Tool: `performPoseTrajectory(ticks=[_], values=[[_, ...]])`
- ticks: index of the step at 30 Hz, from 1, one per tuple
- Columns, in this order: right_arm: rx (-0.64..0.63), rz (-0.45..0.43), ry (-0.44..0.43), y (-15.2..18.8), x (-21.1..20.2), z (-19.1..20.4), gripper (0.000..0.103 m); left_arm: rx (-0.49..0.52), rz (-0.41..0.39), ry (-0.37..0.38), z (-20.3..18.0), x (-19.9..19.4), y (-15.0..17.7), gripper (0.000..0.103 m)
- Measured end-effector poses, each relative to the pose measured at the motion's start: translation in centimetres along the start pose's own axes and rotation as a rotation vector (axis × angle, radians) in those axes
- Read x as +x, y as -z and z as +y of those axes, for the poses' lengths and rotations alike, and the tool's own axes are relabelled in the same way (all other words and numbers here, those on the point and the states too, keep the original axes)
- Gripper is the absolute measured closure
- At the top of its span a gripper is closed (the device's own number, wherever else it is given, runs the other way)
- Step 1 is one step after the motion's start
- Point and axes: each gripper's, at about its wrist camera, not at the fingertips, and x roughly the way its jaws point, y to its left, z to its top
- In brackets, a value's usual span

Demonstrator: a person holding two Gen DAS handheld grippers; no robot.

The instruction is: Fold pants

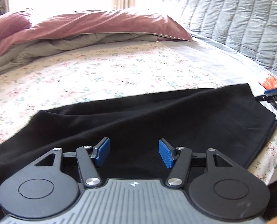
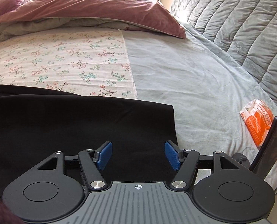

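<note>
A wide bed is spread with a floral sheet and a grey blanket. Across its near edge the black pants are laid flat in a long band. The cloth is judged soft, limp and light, best pinched at a corner or hem. The left gripper and right gripper are held spread above it, nothing clamped. An orange packet is shown clearly only in the right view; the pants' full length only in the left.
</note>
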Motion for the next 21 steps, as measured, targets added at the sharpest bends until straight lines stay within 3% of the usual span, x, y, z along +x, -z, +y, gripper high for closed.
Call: performPoseTrajectory(ticks=[4, 8, 16, 21], values=[[-0.038, -0.018, -0.089, -1.1, 0.4, 2.7, 0.040, -0.060, -0.003, -0.106, 4.9, 0.4, -1.3, 0.033], [-0.068, -0.040, -0.193, -2.9, 1.0, 6.2, 0.040, -0.083, 0.016, -0.157, 8.5, 1.6, -1.9, 0.033], [-0.095, -0.057, -0.438, -7.0, 2.4, 14.5, 0.040, -0.127, 0.054, -0.110, 13.3, 4.1, -2.0, 0.026], [-0.179, -0.041, -0.524, -8.4, 3.9, 20.6, 0.042, -0.144, 0.029, -0.084, 14.6, 5.2, -0.8, 0.026]])
